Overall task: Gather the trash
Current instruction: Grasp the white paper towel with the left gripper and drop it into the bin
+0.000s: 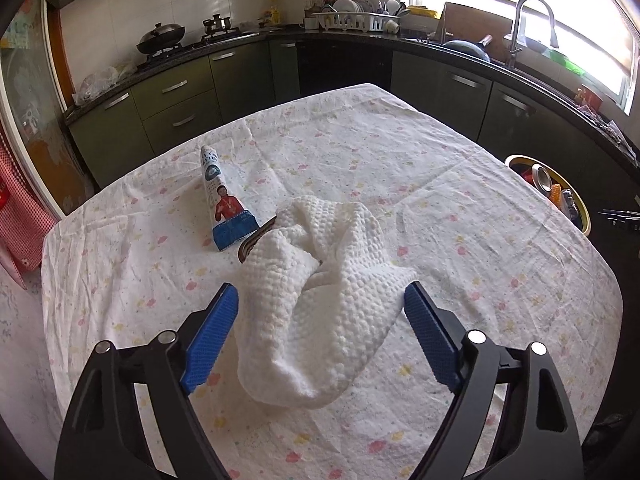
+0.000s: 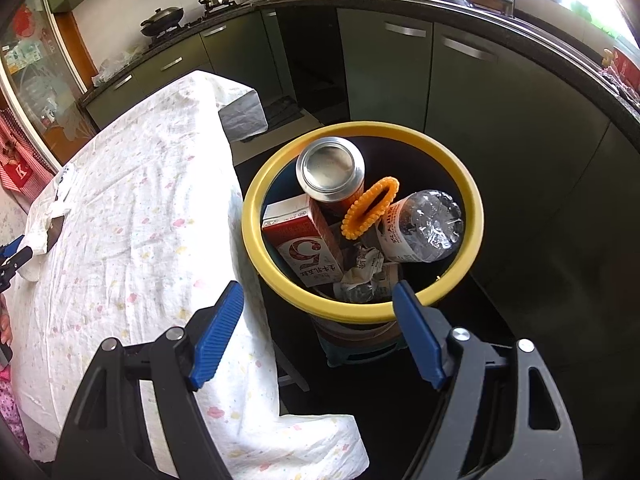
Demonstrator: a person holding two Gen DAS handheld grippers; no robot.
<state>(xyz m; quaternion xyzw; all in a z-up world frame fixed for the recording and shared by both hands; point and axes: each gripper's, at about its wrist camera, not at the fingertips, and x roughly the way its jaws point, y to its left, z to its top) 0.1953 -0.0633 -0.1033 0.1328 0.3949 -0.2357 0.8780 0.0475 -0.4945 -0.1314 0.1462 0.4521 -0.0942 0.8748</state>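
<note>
Dark object [image 1: 256, 240] mostly hidden under white cloth [image 1: 320, 292].

A crumpled white textured paper towel [image 1: 316, 304] lies on the table's floral cloth [image 1: 440, 184], partly covering a dark curved object [image 1: 256, 240] whose kind cannot be told. Just beside it lies a squeezed toothpaste tube [image 1: 224, 196], white with a blue crimped end. Off the table's edge stands a yellow-rimmed trash bin [image 2: 256, 216] holding a metal can [image 2: 330, 168] end-up, a red-and-white carton [image 2: 302, 240], an orange plastic ring [image 2: 370, 208], a clear plastic bottle [image 2: 424, 226] and crumpled wrappers [image 2: 366, 276].
</note>
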